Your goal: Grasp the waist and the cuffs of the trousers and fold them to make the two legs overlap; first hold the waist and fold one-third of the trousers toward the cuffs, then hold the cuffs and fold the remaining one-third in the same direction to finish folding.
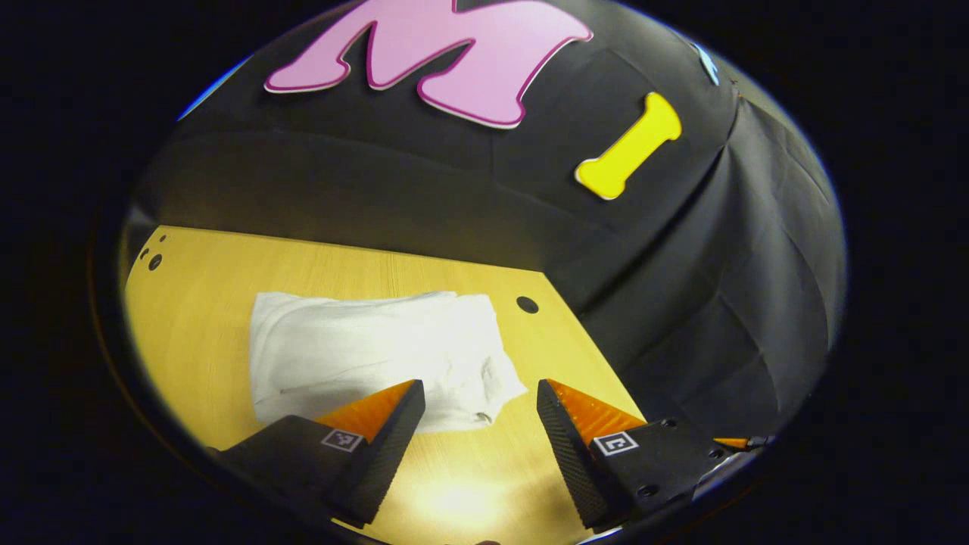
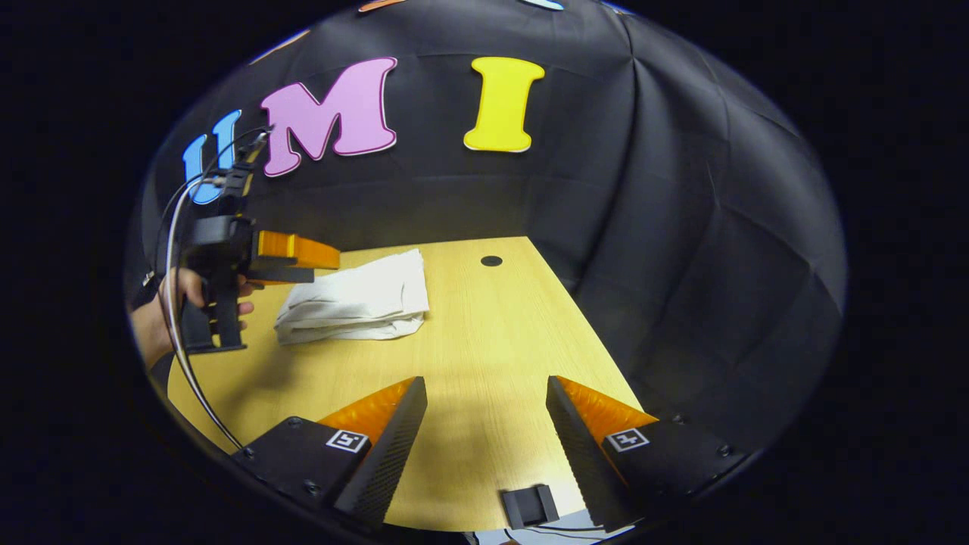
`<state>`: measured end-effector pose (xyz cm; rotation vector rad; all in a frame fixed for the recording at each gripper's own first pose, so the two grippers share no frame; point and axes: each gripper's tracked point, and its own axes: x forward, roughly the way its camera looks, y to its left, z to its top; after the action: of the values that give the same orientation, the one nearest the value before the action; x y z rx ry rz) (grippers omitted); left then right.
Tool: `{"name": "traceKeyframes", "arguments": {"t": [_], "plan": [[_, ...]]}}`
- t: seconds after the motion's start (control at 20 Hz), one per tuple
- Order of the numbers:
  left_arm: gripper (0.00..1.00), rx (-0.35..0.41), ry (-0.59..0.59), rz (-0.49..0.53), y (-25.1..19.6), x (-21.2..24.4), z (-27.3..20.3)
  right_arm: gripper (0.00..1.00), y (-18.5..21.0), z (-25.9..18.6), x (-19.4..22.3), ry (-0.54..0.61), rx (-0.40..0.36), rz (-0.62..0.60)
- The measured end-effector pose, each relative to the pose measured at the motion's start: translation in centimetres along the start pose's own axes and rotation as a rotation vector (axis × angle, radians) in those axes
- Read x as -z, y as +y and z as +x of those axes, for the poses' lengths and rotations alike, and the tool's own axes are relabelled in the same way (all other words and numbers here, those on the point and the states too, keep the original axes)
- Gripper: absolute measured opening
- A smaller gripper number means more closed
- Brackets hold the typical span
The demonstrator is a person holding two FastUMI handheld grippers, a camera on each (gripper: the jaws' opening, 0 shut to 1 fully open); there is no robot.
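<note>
Wood-grain tabletop [image 2: 484, 356] runs pale and bare under the right gripper [image 2: 484, 393], whose jaws stand apart with nothing between them, held above the near part of the table. A small dark clip-like piece [image 2: 530, 506] sits at the near edge just below that gripper. Farther off in the right gripper view, the white trousers [image 2: 356, 299] lie folded into a compact bundle on the table, well apart from the right gripper. Beside the bundle, a hand [image 2: 193, 295] holds the left gripper [image 2: 303, 261] above the table, with cables [image 2: 178, 227] trailing from it. In the left gripper view, the left gripper [image 1: 481, 393] hovers at the near edge of the folded trousers [image 1: 378, 348], jaws apart and holding nothing. A round dark hole [image 1: 527, 305] marks the tabletop [image 1: 197, 303] just beyond the bundle, near the black cloth wall [image 1: 378, 197].
</note>
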<state>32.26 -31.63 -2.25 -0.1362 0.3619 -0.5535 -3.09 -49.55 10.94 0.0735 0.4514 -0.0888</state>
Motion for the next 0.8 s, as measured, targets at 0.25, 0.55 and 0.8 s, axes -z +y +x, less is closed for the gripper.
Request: {"name": "traceKeyframes", "arguments": {"t": [0.25, 0.55, 0.8], "plan": [[0.95, -0.099, -0.169, 0.053, 2.0, 0.9, -12.3, 0.98, 4.5, -3.5, -1.4, -0.054, -0.039, 0.003], [0.95, -0.161, -0.351, 0.034, 1.8, 2.0, -26.2, 0.98, 10.6, -8.6, -0.2, -0.121, -0.145, 0.021], [0.95, -0.274, -0.395, -0.001, 4.2, 5.1, -33.2, 0.97, 12.9, -11.5, 2.2, -0.121, -0.193, 0.049]]}}
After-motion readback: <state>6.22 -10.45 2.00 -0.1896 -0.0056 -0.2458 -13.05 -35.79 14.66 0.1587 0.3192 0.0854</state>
